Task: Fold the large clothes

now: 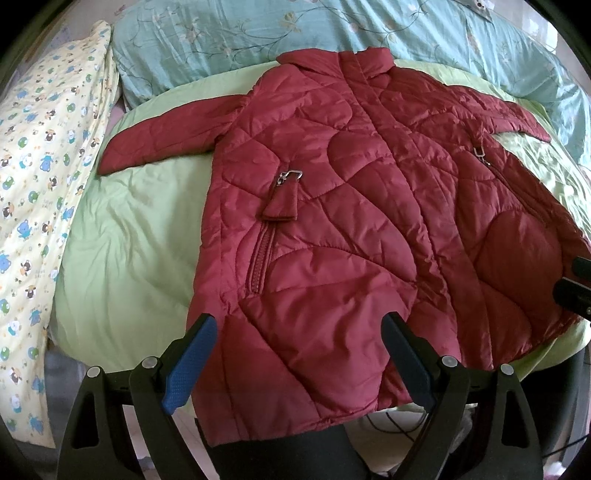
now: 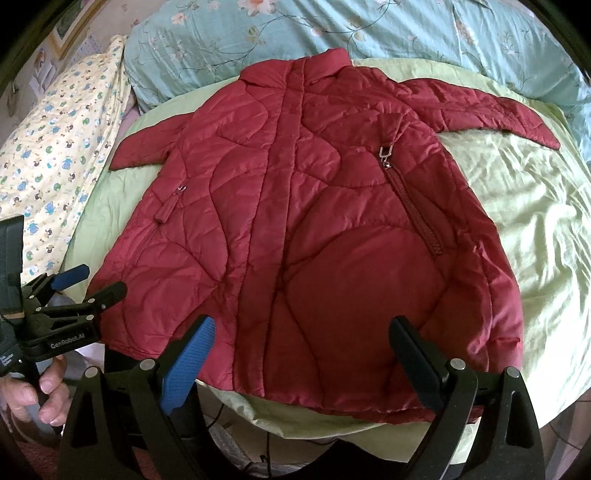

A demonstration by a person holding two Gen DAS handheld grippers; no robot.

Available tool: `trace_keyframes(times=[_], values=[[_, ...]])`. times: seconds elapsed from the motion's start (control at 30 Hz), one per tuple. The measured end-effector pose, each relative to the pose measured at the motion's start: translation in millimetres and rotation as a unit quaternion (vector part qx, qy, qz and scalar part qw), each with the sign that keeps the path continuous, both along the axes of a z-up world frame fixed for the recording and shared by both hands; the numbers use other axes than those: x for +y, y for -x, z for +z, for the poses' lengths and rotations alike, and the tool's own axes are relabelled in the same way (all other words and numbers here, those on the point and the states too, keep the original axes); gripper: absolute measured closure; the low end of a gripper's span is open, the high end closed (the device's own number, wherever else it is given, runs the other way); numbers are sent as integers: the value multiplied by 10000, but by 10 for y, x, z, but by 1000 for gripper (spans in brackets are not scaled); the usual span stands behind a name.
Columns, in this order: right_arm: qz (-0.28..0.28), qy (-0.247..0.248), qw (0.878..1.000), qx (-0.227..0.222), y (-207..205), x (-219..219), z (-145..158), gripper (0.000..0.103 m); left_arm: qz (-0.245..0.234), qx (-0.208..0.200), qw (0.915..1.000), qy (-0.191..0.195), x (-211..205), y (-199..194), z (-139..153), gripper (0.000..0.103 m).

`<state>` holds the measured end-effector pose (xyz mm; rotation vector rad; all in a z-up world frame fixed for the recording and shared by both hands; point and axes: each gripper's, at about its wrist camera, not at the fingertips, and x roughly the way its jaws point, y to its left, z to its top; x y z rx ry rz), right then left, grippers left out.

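Observation:
A dark red quilted jacket lies spread front-up on a light green sheet, collar toward the far side and both sleeves stretched outward. My left gripper stands open over the hem's left corner, its blue pad just outside the jacket's edge. In the right wrist view the jacket fills the middle, and my right gripper is open above the hem's right half. Neither gripper's pads press on the cloth. My left gripper also shows at the left, with a person's hand on its handle.
A turquoise floral quilt is bunched along the far side of the bed. A yellow blanket with cartoon prints lies at the left. The green sheet's near edge runs just below the hem, with dark floor and cables under it.

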<state>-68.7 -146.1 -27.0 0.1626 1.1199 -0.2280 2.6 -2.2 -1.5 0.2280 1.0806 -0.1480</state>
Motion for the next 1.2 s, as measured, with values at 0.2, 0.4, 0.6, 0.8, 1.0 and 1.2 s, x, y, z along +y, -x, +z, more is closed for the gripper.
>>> trace_keyframes(times=[0.2,0.4,0.6,0.8,1.0,1.2], values=[[14,28,10000,-44,-6,7,-7,7,0,183,9998,8,-6,-10,-17,12],[64,171,9996,-223,-10,3,8,7,-5,45,9999,-117,-15,-27,-33,12],[62,160,9996,-221,-19,-6,18,7,-25,-63,10000,-56,-22,-35,-49,12],[6,105,9998,-184,-40,-51,20,7,-35,-88,9999,-68,-24,-83,-70,12],[-55,1,9993,-369,-36,-144,63,7,-37,-38,9999,-118,-27,-150,-85,12],[-189,8,9988,-447,-43,-332,175,7,-79,67,9999,55,-29,-257,-83,10]])
